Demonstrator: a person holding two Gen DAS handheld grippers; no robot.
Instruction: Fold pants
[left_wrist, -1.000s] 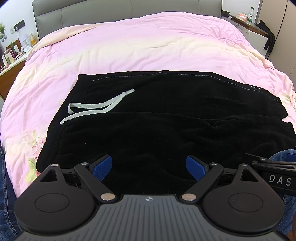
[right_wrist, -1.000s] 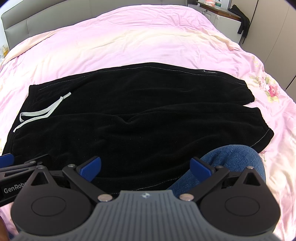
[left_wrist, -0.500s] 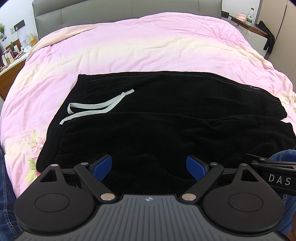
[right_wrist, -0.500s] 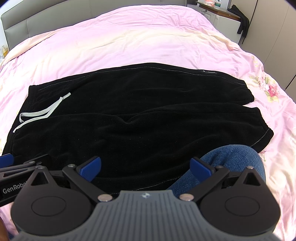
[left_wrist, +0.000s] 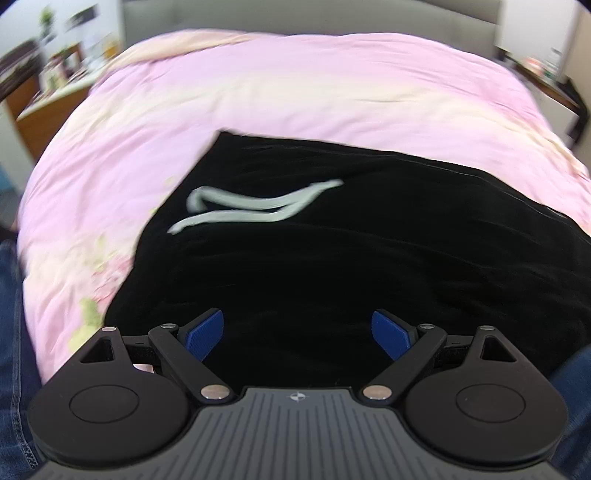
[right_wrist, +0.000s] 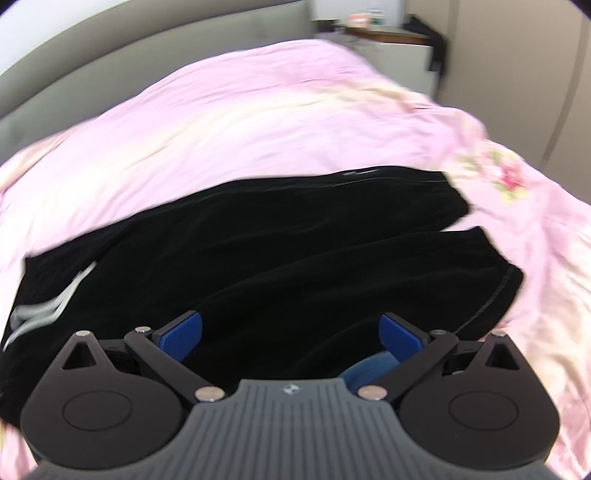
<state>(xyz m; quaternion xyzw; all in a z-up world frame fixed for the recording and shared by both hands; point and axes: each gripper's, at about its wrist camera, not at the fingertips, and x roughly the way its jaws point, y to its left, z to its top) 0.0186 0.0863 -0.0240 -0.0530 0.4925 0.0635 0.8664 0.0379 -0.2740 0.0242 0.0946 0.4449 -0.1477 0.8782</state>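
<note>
Black pants (left_wrist: 332, 240) lie flat across the pink bed cover (left_wrist: 258, 96), waistband at the left with a grey drawstring (left_wrist: 255, 208), legs running right. In the right wrist view the pants (right_wrist: 295, 251) end in two leg hems (right_wrist: 491, 266) at the right, and the drawstring (right_wrist: 44, 306) shows at the far left. My left gripper (left_wrist: 297, 334) is open and empty above the near waist edge. My right gripper (right_wrist: 291, 338) is open and empty above the near leg. Both views are motion-blurred.
A grey headboard (right_wrist: 110, 62) runs behind the bed. A bedside counter with small items (left_wrist: 55, 85) stands at the left, a nightstand (right_wrist: 388, 40) at the right. The person's jeans-clad knee (right_wrist: 373, 365) shows under the right gripper, and a leg (left_wrist: 11, 314) at the left.
Both grippers have moved: the left one swung left toward the waistband, the right one swung right toward the leg hems. Each has left the other's view. Both stay open.
</note>
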